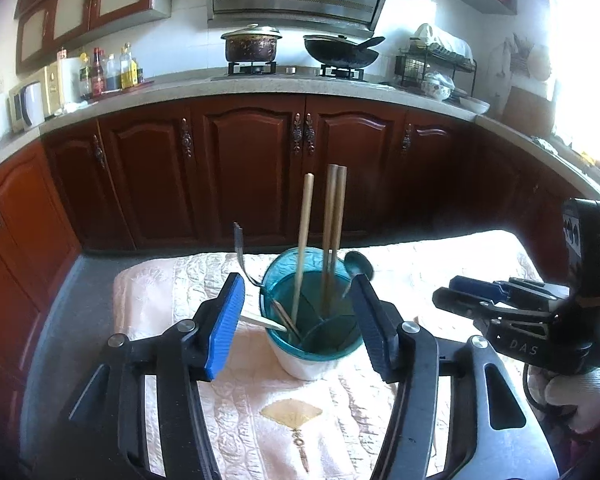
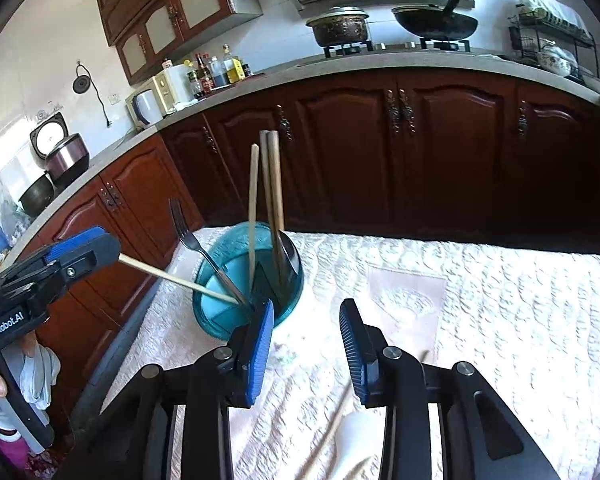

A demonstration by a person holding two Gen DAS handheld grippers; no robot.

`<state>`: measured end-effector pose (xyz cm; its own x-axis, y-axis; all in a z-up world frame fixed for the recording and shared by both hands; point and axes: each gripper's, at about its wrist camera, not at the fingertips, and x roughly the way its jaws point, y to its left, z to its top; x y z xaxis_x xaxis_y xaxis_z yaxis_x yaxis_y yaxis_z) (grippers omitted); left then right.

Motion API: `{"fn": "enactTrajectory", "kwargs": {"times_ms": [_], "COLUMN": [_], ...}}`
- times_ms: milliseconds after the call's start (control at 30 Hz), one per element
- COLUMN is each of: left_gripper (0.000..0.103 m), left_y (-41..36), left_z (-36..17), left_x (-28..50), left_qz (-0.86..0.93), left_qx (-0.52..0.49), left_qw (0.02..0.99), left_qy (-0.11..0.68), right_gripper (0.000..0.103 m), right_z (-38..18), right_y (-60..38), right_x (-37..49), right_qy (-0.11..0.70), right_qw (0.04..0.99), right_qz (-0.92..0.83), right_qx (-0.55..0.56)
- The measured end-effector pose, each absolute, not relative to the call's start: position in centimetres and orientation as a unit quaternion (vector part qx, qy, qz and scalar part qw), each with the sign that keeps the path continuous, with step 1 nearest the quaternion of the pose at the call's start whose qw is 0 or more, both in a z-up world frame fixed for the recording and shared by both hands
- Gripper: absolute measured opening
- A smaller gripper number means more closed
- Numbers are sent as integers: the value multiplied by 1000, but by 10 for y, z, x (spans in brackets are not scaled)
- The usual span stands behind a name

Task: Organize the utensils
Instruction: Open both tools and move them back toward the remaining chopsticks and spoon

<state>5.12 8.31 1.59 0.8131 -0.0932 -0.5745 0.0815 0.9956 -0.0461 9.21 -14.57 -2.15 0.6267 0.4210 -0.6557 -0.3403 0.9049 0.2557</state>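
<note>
A teal utensil holder (image 1: 312, 320) (image 2: 248, 280) stands on a cream quilted cloth (image 1: 260, 408). In it stand three upright chopsticks (image 1: 332, 232) (image 2: 270, 200), a fork (image 1: 240, 252) (image 2: 188, 236) and a dark spoon (image 1: 358, 266). My left gripper (image 1: 296, 320) (image 2: 84, 248) is open, its fingers on either side of the holder; a loose chopstick (image 2: 176, 280) leans from its left finger into the holder. My right gripper (image 2: 306, 344) (image 1: 460, 292) is open and empty, just right of the holder. A chopstick (image 2: 332, 428) and a white spoon (image 2: 352, 440) lie on the cloth below it.
Dark wooden cabinets (image 1: 252, 168) run behind the table under a grey counter (image 1: 180, 88). A pot (image 1: 252, 44) and a wok (image 1: 340, 54) sit on the stove. Bottles (image 1: 108, 68), a microwave (image 1: 36, 100) and a dish rack (image 1: 436, 64) stand on the counter.
</note>
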Motion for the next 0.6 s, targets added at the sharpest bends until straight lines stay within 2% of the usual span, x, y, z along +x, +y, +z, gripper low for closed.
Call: {"fn": "enactTrajectory", "kwargs": {"times_ms": [600], "left_gripper": [55], "left_y": [32], "left_z": [10], "left_x": [29], "left_qz": [-70], "left_qx": [-7], "left_qw": [947], "left_qy": [313], "right_gripper": [37], "right_z": [-29], "right_y": [-191], "right_x": [48], "right_qy": [387], "right_qw": [904], "right_qz": [170], "right_qx": [66]}}
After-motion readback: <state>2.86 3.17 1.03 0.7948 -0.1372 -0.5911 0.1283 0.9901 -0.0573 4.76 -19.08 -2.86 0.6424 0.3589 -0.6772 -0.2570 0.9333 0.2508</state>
